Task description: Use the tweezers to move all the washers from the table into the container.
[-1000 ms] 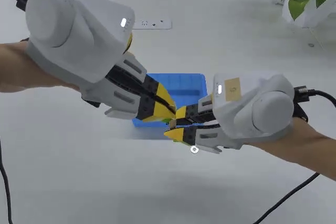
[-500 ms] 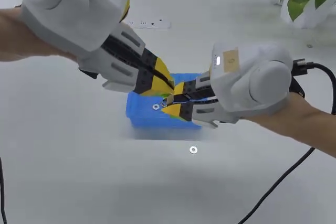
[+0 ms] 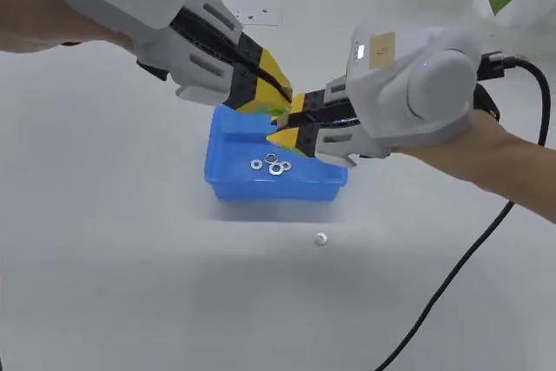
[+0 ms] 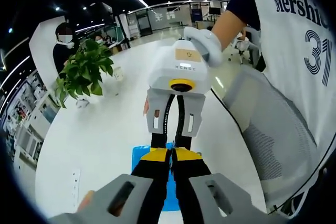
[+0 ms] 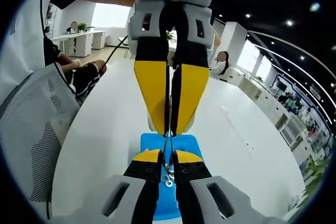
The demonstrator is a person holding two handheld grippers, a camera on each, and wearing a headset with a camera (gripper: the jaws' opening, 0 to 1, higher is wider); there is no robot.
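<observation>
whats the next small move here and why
Probably bring the tweezers down to the lone washer on the table in front of the blue container. Several washers already lie inside it, and the left gripper and right gripper hang above it, so that one seems left.

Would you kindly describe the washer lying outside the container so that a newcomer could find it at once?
Start from the blue container in the middle of the white table. On the bare table in front of its near wall, toward the right corner, lies one small silver washer. Unlike the washers clustered inside the container, it lies alone outside.
</observation>
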